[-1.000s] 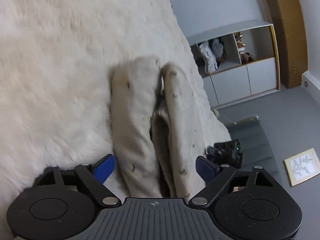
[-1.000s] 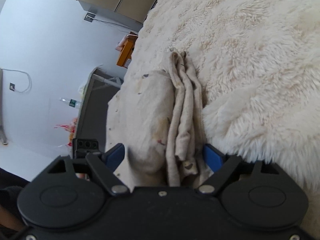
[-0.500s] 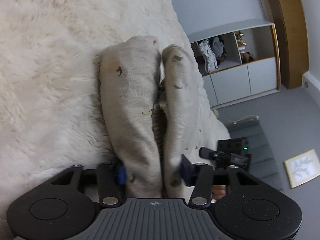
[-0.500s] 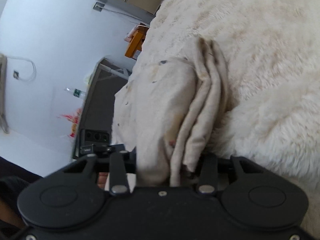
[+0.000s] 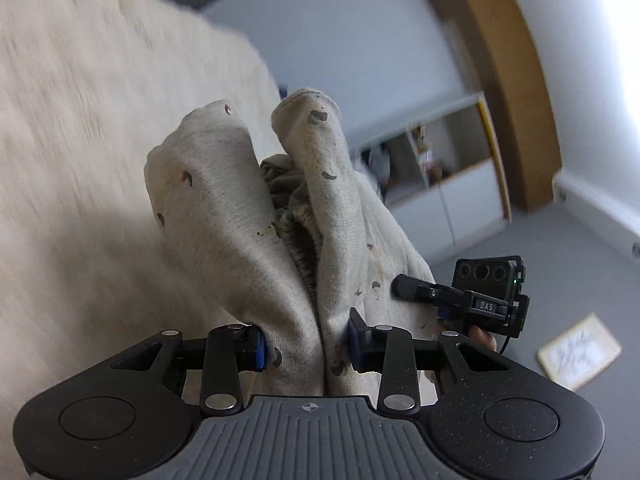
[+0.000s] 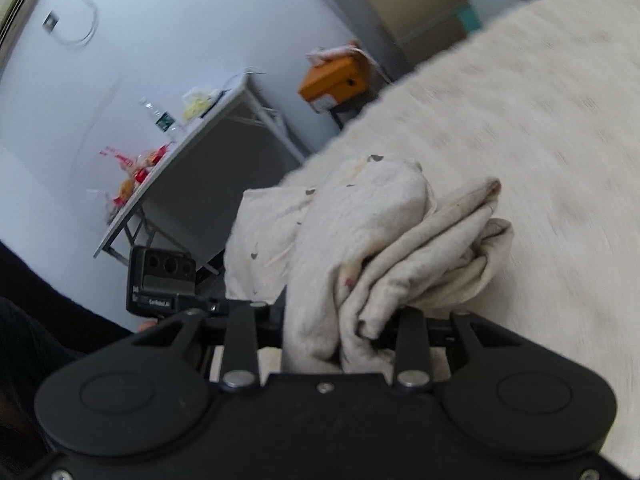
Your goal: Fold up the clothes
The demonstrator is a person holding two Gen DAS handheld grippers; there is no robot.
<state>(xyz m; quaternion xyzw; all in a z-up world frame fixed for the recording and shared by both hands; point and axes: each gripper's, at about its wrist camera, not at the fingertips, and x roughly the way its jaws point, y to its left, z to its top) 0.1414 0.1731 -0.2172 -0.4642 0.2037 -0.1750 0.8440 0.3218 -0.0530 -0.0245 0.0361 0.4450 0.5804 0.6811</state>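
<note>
left wrist view: the left claw (image 5: pixel 306 350), its jaws closing, pinches the bunched beige garment (image 5: pixel 224 216) above the fluffy bed cover (image 5: pixel 72 120). right wrist view: the right claw (image 6: pixel 332 322), likewise closing, pinches that garment's folded layers.

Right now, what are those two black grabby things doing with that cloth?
A person is folding a beige speckled garment over a fluffy white blanket. The left gripper and the right gripper are each closing on a bunched part of it, with the fabric between their jaws and raised off the blanket.
</note>
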